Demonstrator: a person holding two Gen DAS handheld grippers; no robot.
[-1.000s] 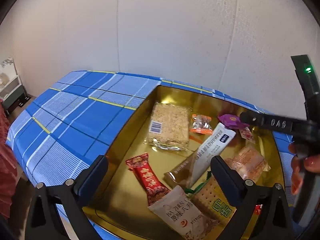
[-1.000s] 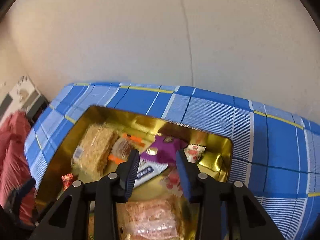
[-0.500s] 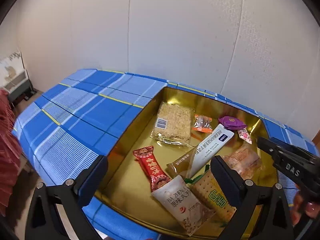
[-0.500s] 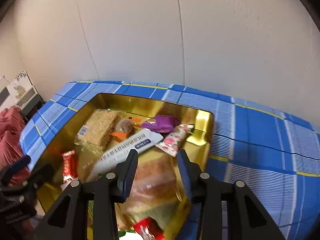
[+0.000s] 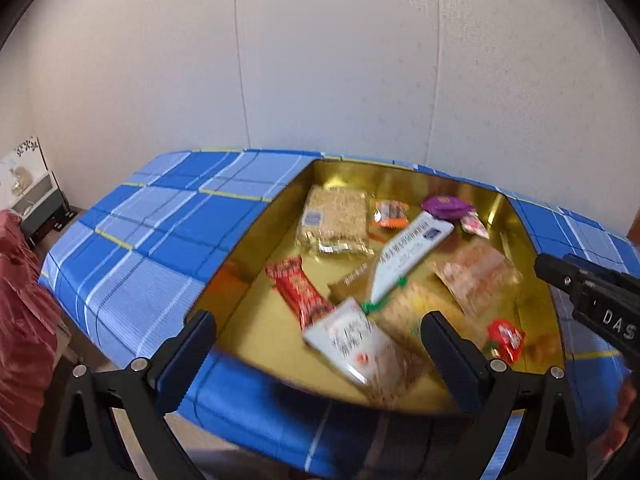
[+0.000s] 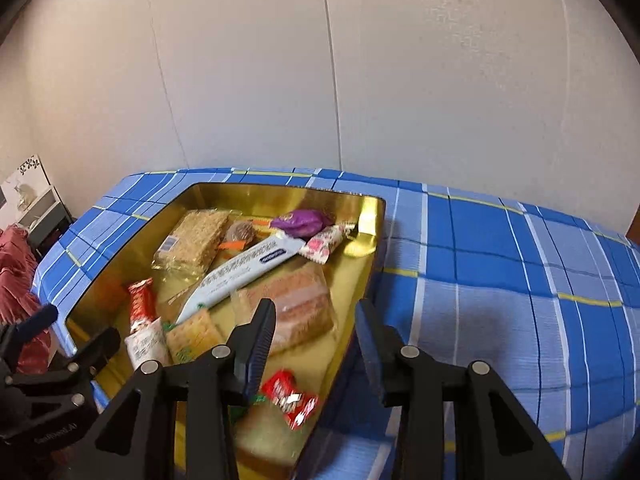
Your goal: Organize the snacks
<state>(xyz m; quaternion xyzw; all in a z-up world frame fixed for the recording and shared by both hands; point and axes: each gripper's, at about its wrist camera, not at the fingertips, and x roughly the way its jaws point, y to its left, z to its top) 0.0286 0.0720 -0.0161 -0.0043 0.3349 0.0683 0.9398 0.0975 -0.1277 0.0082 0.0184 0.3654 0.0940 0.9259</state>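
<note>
Left hand-held gripper (image 5: 320, 348), at the bottom of the left wrist view, hangs with its jaws wide apart and nothing between them, above the near edge of the gold tin tray (image 5: 256, 332). Right hand-held gripper (image 6: 316, 336), at the bottom of the right wrist view, likewise stands apart and empty, over the tray's right rim. Nearest in the tray lie a small red candy wrapper (image 6: 290, 398), a white snack packet (image 5: 352, 340), blurred, and a cracker pack (image 6: 194, 338); beside them a red bar (image 5: 298, 290) points toward the centre. Mid-tray, a wrapped sponge cake (image 6: 296, 312) sits under the lower end of a long white sachet (image 6: 244, 268), which crosses diagonally toward the upper right. Farther back are a clear-wrapped cereal block (image 5: 334, 220), a small orange packet (image 5: 390, 214), a purple candy (image 6: 300, 222) and a pink floral candy (image 6: 322, 244). The tray rests on a table covered by a blue plaid cloth (image 6: 500, 280), bare of snacks where visible, with a pale wall behind. As a judgement: every visible snack is already inside the tray, so gathering appears done or nearly so; the items lie overlapping and unsorted, so any grouping or aligning remains, if the task demands it.
</note>
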